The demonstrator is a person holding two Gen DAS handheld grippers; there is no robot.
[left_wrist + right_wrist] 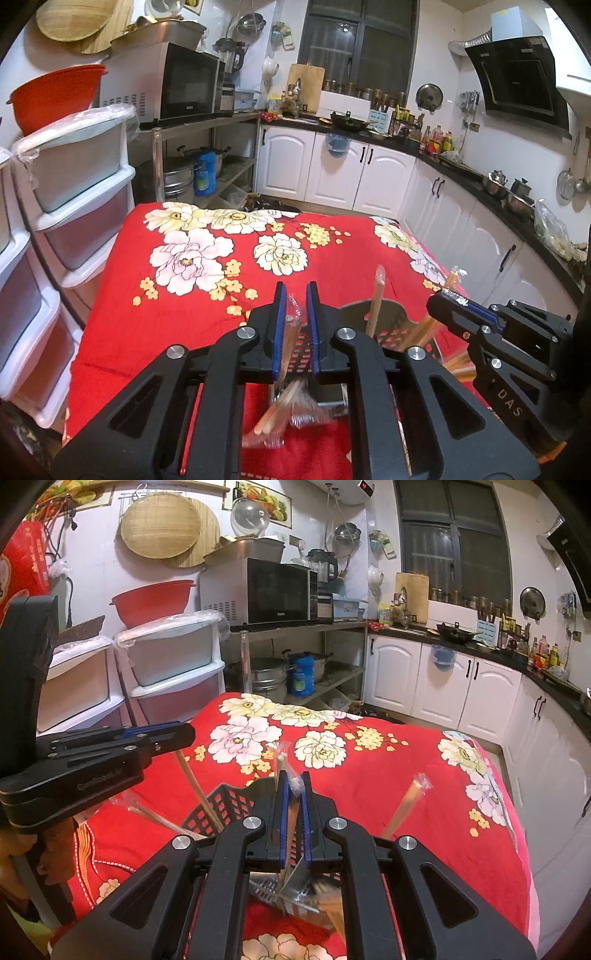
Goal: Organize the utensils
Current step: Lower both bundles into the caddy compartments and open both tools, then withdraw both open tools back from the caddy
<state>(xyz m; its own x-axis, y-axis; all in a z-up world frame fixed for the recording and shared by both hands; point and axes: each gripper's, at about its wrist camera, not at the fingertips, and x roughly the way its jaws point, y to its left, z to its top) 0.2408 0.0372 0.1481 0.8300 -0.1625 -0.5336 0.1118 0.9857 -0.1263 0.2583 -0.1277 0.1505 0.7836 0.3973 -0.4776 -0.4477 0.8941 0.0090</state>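
Observation:
A black slotted utensil basket (397,325) (218,808) stands on the red flowered cloth, right under both grippers. Several plastic-wrapped pairs of wooden chopsticks stand in it, one upright (377,299), one leaning right (404,806). My left gripper (296,295) is shut on a wrapped pair of chopsticks (290,339), whose lower end hangs over the basket. My right gripper (293,782) is shut on another wrapped pair (290,812), held over the basket. The right gripper also shows at the right of the left wrist view (448,295); the left gripper also shows at the left of the right wrist view (181,733).
The red flowered cloth (192,258) covers the table. White plastic drawer units (66,206) stand along its left side. A metal shelf with a microwave (173,85) is behind. White kitchen cabinets (443,199) run along the back and right.

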